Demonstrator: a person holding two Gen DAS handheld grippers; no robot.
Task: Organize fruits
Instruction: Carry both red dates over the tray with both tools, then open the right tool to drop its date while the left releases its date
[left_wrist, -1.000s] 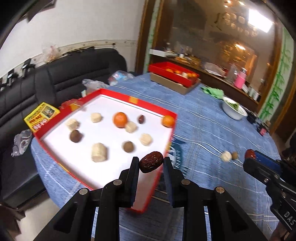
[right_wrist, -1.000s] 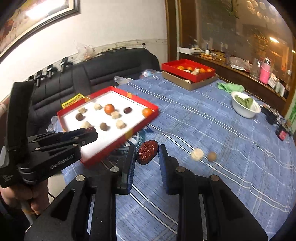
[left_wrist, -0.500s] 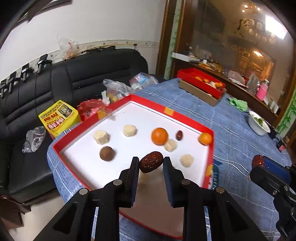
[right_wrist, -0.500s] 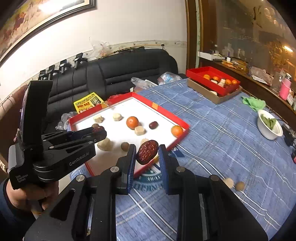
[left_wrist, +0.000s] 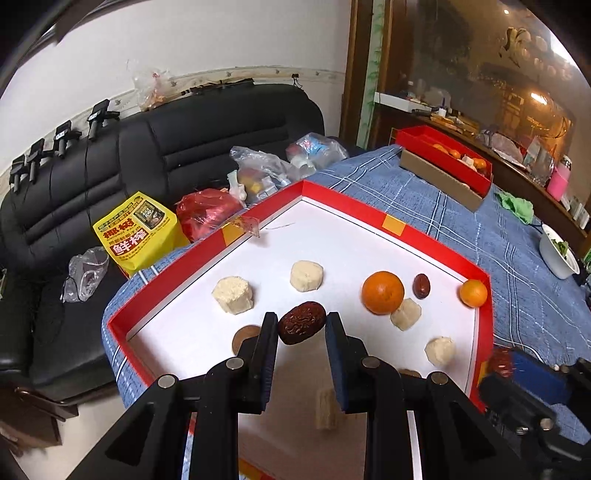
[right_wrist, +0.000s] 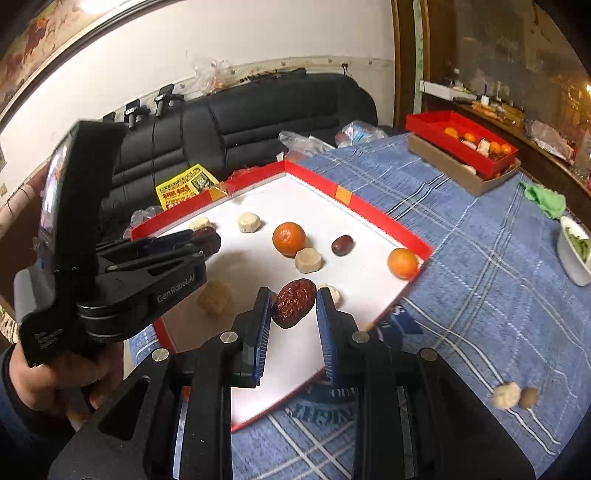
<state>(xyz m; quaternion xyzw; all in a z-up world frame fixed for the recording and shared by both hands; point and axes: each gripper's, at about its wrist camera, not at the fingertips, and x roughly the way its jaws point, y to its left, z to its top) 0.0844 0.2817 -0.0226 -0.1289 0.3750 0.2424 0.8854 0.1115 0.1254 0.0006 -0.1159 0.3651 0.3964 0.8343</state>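
A red-rimmed white tray (left_wrist: 343, 201) (right_wrist: 369, 208) lies on the blue checked tablecloth. In it are two oranges (left_wrist: 382, 292) (right_wrist: 289, 238), a dark date (left_wrist: 421, 286) (right_wrist: 341, 244) and several pale cake pieces (left_wrist: 306, 275). My left gripper (left_wrist: 301, 325) is shut on a wrinkled red date (left_wrist: 301, 328) and hovers over the tray's near left part; it also shows in the right wrist view (right_wrist: 201, 240). My right gripper (right_wrist: 293, 304) is shut on another red date (right_wrist: 294, 302) above the tray's near side.
A pale piece (right_wrist: 506, 395) and a brown piece (right_wrist: 529, 397) lie loose on the cloth at right. A second red box of fruit (right_wrist: 461, 138) sits at the far end, a white bowl (right_wrist: 574, 251) at right. A black sofa (left_wrist: 147, 147) with bags is beyond the table edge.
Both grippers have moved left and forward over the tray, each still holding its date. The tray now fills the middle of both views.
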